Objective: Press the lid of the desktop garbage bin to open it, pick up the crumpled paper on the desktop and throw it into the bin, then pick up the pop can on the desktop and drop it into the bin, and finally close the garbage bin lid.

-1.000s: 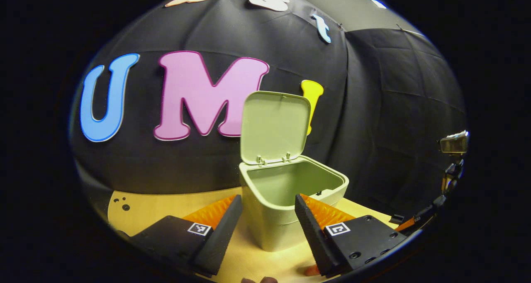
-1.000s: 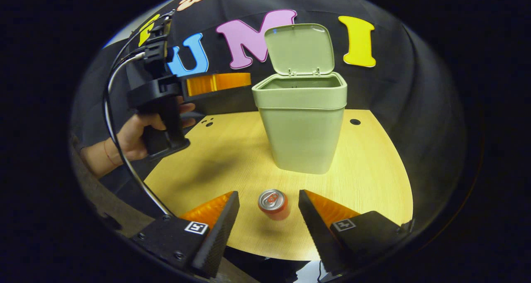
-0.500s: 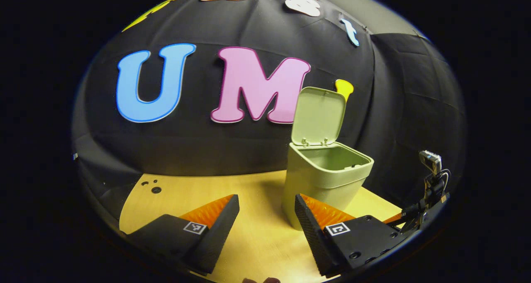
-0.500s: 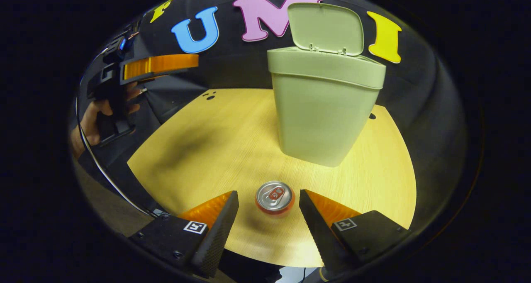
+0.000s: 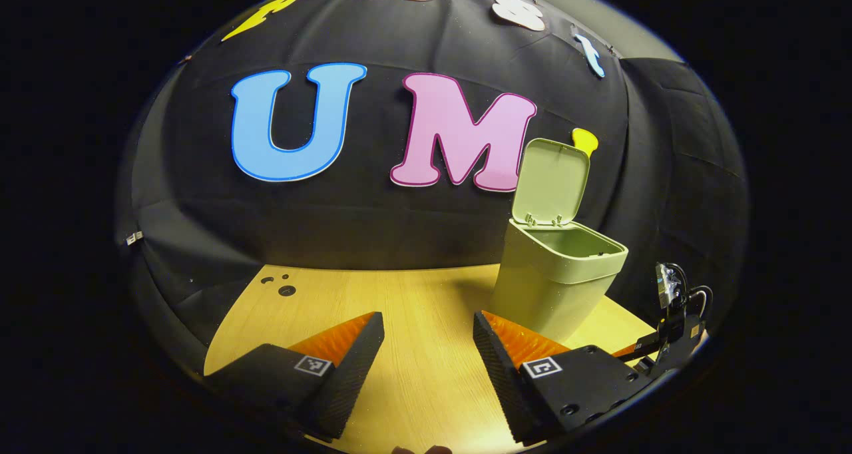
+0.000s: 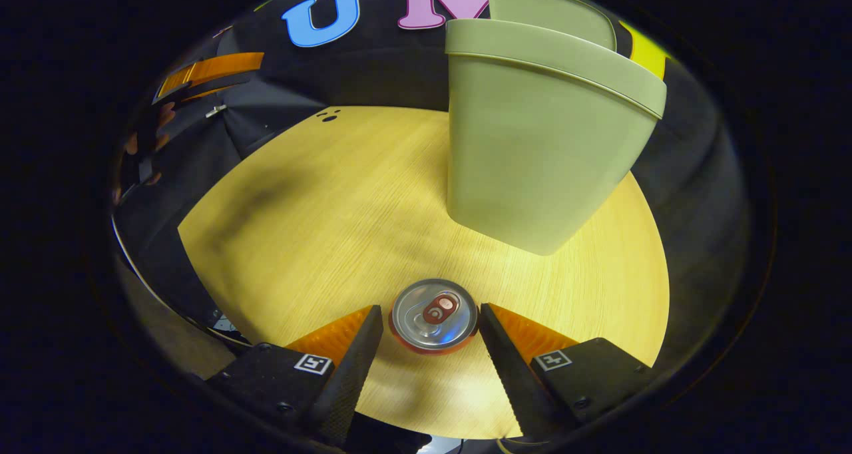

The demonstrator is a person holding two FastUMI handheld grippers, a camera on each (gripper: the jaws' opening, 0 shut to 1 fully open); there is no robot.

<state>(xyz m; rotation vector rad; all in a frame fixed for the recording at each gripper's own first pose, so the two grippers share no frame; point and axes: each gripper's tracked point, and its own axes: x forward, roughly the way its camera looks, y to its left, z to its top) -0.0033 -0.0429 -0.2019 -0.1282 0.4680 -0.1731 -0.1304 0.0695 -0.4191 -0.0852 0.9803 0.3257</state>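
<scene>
Standing upright, bin point(image 6: 532, 141) behind can point(image 6: 433, 314).

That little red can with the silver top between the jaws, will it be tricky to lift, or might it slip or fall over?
The red pop can with the silver top stands upright on the wooden table, so a sideways nudge might tip it and set it rolling. Its smooth round metal wall looks somewhat slippery. It is probably light, and thin enough to dent under a hard squeeze.

The right gripper point(image 6: 430, 347) has dropped down over the can point(image 6: 434, 315), which now sits right between its spread fingers, while the left gripper point(image 5: 426, 361) has swung away, leaving the bin point(image 5: 558, 275) off to its right.
</scene>
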